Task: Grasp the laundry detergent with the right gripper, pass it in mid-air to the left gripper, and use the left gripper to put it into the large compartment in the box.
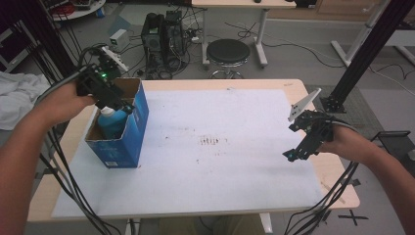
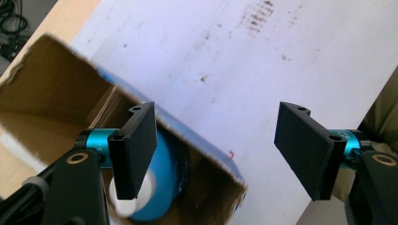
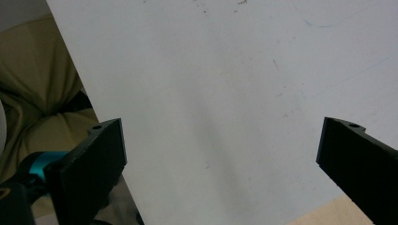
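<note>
Directly below my left gripper, its jaws spread wide and holding nothing, the blue bottle stands upright inside the open blue box. My right gripper, likewise wide and empty, hovers well apart.

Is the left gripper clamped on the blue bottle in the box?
No, the left gripper is wide open above the blue bottle, which stands in the box.
</note>
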Demonstrator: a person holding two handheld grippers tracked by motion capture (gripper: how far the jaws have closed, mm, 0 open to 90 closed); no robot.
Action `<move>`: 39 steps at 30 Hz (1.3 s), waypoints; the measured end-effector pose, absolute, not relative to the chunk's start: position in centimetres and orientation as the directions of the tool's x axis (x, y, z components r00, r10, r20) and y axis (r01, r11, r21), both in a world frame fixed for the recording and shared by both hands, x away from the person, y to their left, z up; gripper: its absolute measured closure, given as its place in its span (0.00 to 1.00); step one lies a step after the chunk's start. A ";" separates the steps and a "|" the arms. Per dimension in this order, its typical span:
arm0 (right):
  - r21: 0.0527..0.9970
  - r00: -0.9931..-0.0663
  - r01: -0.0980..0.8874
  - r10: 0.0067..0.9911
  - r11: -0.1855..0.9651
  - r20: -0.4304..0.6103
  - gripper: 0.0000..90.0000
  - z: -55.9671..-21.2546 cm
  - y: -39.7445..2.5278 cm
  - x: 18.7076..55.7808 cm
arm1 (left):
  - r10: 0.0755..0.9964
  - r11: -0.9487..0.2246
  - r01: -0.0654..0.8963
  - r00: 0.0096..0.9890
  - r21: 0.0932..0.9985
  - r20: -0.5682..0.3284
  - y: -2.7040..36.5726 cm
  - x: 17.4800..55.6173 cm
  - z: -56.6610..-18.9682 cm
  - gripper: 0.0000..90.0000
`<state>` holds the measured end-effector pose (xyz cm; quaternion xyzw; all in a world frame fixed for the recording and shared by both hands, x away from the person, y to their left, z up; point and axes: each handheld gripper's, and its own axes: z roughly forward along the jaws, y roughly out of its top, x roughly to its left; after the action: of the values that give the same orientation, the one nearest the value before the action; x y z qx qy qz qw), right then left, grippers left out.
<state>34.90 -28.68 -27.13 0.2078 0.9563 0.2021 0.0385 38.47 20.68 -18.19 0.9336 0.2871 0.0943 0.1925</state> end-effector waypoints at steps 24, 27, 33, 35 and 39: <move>0.407 -0.913 0.377 0.407 0.832 0.014 0.01 -27.1 -28.3 35.3 | 0.332 -0.883 0.283 0.941 0.374 0.070 10.2 41.2 -19.4 0.13; 0.400 -0.908 0.389 0.418 0.830 0.017 0.01 -27.1 -28.3 35.4 | 0.324 -0.887 0.279 0.944 0.368 0.066 9.4 41.5 -19.4 0.13; 0.402 -0.911 0.383 0.412 0.831 0.016 0.01 -27.1 -28.4 35.6 | 0.304 -0.888 0.254 0.950 0.383 0.075 7.9 42.0 -19.5 0.13; 0.406 -0.911 0.383 0.413 0.830 0.016 0.01 -27.2 -28.4 35.6 | 0.293 -0.899 0.247 0.953 0.362 0.079 7.4 42.1 -19.4 0.13; 0.401 -0.910 0.391 0.413 0.828 0.036 0.01 -27.2 -28.3 35.6 | 0.285 -0.895 0.232 0.955 0.380 0.088 6.4 42.3 -19.4 0.13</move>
<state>35.58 -28.29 -27.18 0.2102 0.9558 0.2040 0.0261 42.34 6.39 -19.45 0.9709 0.1330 0.0710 0.1860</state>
